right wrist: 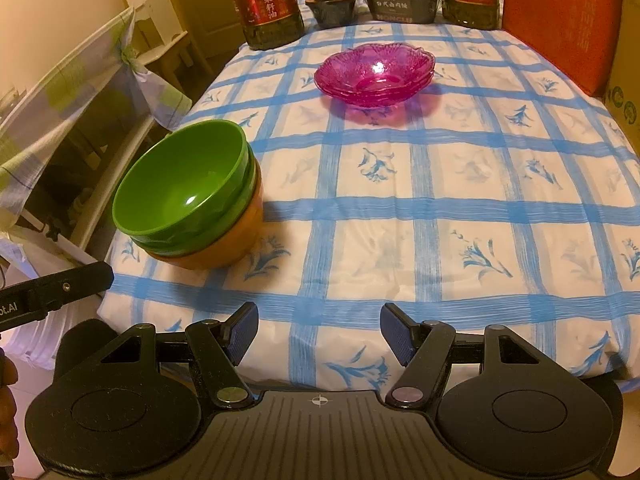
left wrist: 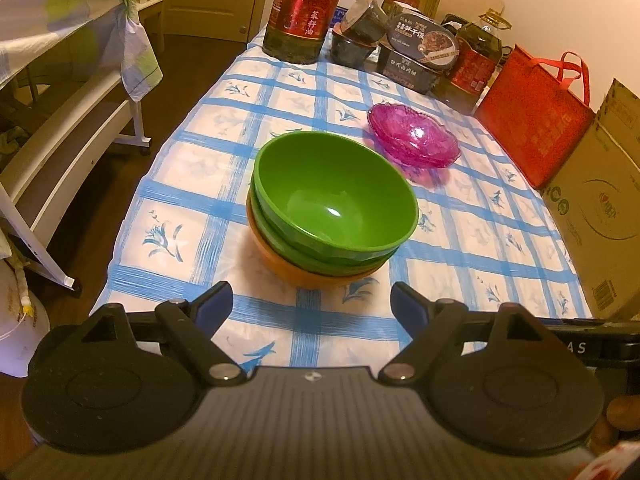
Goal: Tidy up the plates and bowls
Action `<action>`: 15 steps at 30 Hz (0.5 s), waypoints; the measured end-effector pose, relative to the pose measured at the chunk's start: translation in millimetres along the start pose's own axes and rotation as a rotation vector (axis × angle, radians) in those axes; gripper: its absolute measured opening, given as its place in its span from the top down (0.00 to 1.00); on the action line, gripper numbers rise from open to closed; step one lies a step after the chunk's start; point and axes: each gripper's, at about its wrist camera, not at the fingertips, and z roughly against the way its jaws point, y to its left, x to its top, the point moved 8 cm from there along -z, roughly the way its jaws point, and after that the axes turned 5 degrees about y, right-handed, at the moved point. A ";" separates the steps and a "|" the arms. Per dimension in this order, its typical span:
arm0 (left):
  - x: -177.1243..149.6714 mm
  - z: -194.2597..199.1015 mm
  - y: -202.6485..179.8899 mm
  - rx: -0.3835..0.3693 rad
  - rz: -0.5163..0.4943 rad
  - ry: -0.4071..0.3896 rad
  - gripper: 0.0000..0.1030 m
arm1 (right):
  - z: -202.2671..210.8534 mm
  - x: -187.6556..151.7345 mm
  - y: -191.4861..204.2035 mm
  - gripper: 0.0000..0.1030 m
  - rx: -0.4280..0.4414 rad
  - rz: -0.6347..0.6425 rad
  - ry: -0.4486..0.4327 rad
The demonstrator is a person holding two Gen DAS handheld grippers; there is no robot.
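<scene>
Sorting looks close to finished, by my reading: the bowls (left wrist: 332,208) sit nested in one stack, two green on an orange one, and the pink glass plates (right wrist: 374,74) are piled together further back on the worktop (right wrist: 440,208), well apart from the bowls. Nothing else loose shows on the checked blue-and-white cloth (left wrist: 460,240). Both tools hover short of the near edge, the left tool (left wrist: 312,304) facing the bowl stack, the right tool (right wrist: 318,332) over bare cloth. Each has its jaws spread wide and nothing between them. If a move is left, it's probably shifting one pile beside the other, which calls for a wide grip on a rim. Round the room: a red bag (left wrist: 532,120) and cardboard box (left wrist: 600,208) on the right, oil bottles (left wrist: 304,8) and food tubs (left wrist: 416,52) along the far end, a white rack (left wrist: 72,120) to the left.
</scene>
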 end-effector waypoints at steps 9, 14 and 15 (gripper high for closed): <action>0.2 1.8 1.2 -0.007 0.013 -0.004 0.18 | -0.5 2.0 3.3 0.34 0.013 -0.006 -0.008; 10.2 5.7 9.0 -0.032 0.049 -0.015 0.18 | 4.0 16.2 11.7 0.34 0.064 -0.028 -0.026; 14.4 7.3 11.5 -0.034 0.055 -0.023 0.18 | 4.7 21.0 14.8 0.34 0.076 -0.030 -0.031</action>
